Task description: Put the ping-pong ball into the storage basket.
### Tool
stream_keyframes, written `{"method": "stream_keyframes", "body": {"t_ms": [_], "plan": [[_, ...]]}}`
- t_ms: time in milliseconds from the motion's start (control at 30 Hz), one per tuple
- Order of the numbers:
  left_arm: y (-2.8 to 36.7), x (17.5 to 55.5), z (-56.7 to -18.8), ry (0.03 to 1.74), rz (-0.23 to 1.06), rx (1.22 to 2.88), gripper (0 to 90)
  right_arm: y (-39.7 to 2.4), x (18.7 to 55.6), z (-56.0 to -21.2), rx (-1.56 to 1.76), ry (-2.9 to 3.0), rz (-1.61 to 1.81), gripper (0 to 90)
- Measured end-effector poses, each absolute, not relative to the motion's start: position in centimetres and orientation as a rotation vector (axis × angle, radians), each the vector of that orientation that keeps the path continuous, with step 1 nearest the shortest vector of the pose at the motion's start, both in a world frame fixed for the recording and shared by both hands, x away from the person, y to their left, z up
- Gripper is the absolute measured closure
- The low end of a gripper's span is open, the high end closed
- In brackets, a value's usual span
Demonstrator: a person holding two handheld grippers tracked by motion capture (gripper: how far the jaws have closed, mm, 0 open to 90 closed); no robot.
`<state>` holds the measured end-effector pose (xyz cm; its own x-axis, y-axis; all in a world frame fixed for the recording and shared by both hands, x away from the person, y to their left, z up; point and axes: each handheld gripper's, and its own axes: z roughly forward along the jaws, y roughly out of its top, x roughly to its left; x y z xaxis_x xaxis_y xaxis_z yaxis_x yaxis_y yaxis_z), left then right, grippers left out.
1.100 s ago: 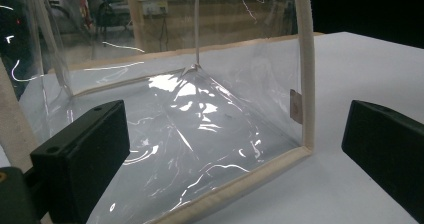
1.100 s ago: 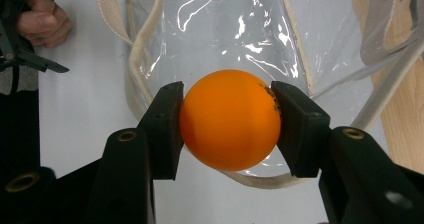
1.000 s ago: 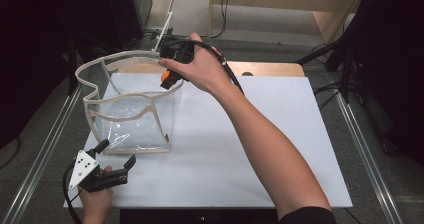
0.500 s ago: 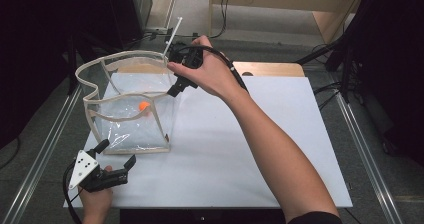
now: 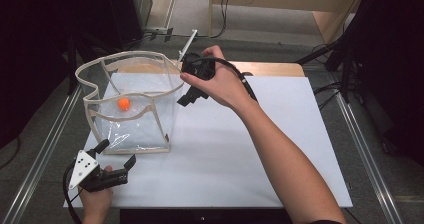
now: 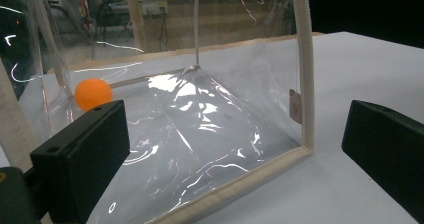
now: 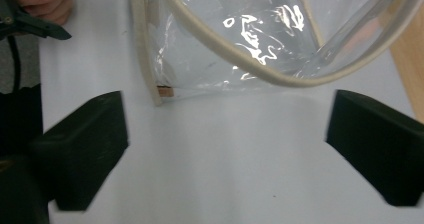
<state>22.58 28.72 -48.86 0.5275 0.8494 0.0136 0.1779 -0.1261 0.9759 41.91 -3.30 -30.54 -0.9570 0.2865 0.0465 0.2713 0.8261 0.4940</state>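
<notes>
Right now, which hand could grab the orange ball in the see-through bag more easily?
Probably the right gripper: it is open, beside the clear bag's open rim. The left gripper sits low outside its wall, away from the orange ball.

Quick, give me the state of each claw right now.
Left claw: open, holding nothing, facing the clear bag.
Right claw: open and empty, jaws just opened; the orange ball lies inside the bag.
</notes>
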Motion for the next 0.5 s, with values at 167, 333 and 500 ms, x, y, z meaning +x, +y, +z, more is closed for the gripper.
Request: {"method": "stream_keyframes", "body": {"t_ms": [167,333,500], "plan": [[28.8,22.6,-48.9,0.891,0.731,1.624,0.0,-4.1,41.7,-31.1,0.478,2.960,0.816,0.0],[28.7,22.6,-48.9,0.892,0.732,1.626,0.0,-4.7,41.3,-31.4,0.492,2.948,0.836,0.0],[28.7,22.6,-48.9,0.890,0.732,1.625,0.0,-5.2,41.1,-32.1,0.527,2.921,0.821,0.0]]}}
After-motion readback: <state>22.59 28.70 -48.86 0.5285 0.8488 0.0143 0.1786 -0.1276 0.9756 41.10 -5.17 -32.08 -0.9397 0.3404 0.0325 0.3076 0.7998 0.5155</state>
